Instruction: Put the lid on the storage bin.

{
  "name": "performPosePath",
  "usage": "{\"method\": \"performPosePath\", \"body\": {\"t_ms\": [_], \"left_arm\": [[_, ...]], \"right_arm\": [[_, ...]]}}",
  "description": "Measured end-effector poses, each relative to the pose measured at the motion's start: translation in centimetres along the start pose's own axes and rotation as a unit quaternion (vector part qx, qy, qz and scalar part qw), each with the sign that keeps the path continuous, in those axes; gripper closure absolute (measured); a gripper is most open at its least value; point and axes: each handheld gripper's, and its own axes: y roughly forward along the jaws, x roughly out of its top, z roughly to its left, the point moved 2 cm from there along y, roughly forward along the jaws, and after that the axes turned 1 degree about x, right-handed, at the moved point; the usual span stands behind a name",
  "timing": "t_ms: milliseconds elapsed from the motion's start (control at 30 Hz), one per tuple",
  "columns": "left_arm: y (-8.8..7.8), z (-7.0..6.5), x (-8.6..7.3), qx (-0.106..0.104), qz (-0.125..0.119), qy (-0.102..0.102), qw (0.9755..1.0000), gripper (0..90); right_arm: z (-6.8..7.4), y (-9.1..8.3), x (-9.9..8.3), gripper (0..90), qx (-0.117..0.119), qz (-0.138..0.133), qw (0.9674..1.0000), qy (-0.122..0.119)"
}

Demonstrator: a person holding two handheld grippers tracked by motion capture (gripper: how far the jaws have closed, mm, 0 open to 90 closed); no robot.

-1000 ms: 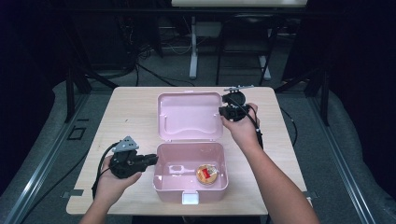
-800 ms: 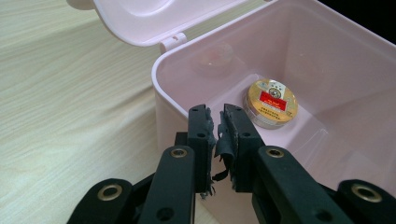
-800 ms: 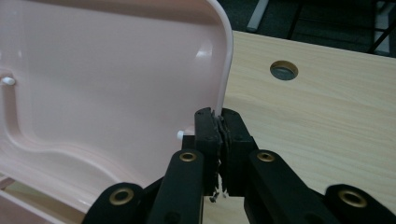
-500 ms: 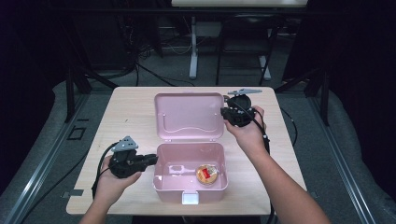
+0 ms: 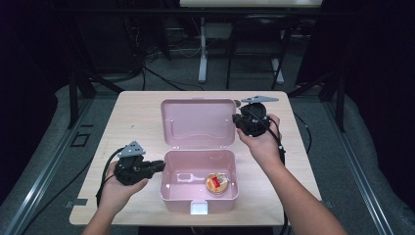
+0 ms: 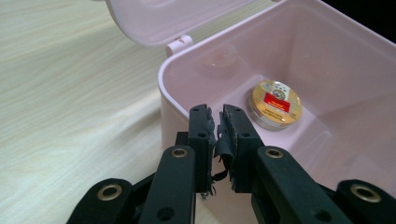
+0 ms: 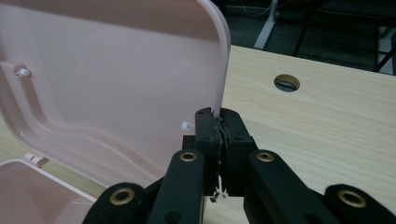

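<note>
Lid-closing on the pink box, right hand-held gripper at the lid's edge.

Over the last second the right hand-held gripper point(image 5: 238, 119) has drifted a little outward along the right edge of the open lid point(image 5: 197, 122), its jaws clenched together with nothing between them, tips just beside the rim as the right gripper view shows point(image 7: 219, 122). The left hand-held gripper point(image 5: 159, 166) has not moved: it rests clenched and empty against the left wall of the pink box point(image 5: 171, 193), steadying it on the tabletop point(image 5: 132, 117). A small round tin point(image 5: 217, 182) lies inside the box, toward its right front. The lid still leans back, so the likely next move is to push it forward and down; that closing has not begun.
</note>
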Motion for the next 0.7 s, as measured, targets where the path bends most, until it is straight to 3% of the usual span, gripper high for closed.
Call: {"method": "performPosePath", "body": {"t_ms": [200,400,700], "left_arm": [[0.0,1.0,0.9,0.023,-0.019,-0.006,0.9995,78.7],[0.8,2.2,1.9,0.043,-0.018,-0.006,0.9989,77.1],[0.4,3.4,4.3,0.051,-0.054,-0.017,0.9971,75.7]], "right_arm": [[-0.1,-0.1,-0.2,87.2,0.007,-0.010,0.9999,0.000],[-0.1,-0.2,-0.3,87.1,0.007,-0.011,0.9999,-0.002],[-0.1,-0.3,-0.4,87.2,0.011,-0.015,0.9998,-0.001]]}}
